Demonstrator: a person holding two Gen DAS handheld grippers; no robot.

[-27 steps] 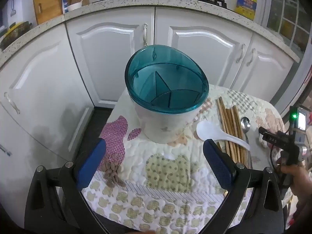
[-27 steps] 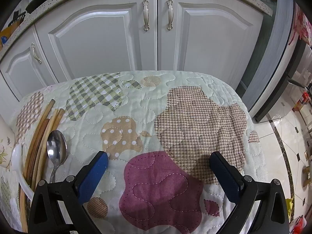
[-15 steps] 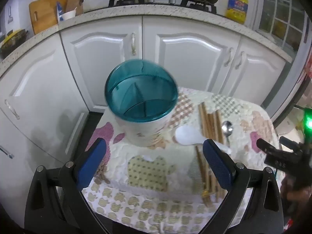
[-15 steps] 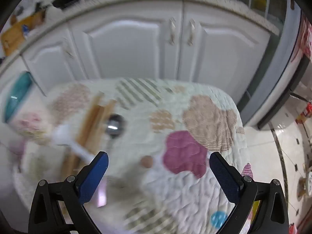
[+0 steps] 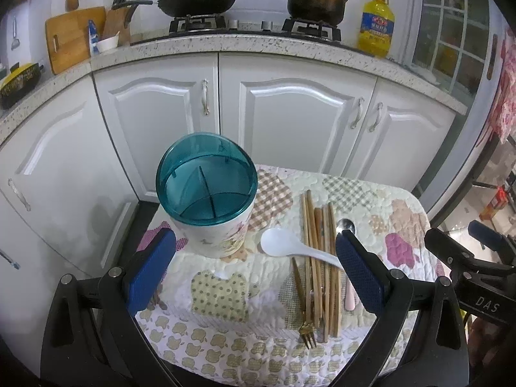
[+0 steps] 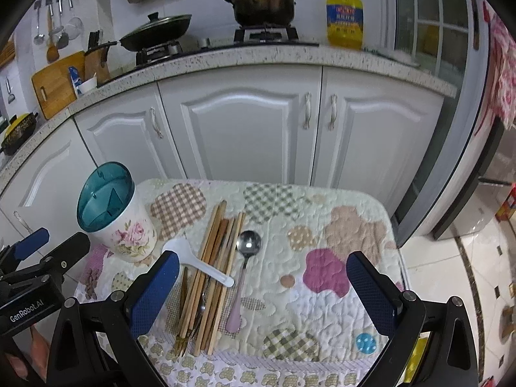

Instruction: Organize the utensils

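White kitchen cabinets [image 6: 245,129] stand behind a small table under a patchwork quilt [image 6: 338,225]. At its left end a flowered holder [image 6: 129,235] with a teal divided rim stands upright. Beside it lie a white spoon [image 6: 190,258] across wooden chopsticks [image 6: 213,258], then a metal spoon [image 6: 246,248]. Both tongs, left [image 5: 254,271] and right [image 6: 262,293], hang released above the table, gripping nothing.

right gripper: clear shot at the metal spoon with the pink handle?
Probably yes. The right gripper is open and empty above the metal spoon, which lies alone on the quilt beside the chopsticks; nothing covers it.
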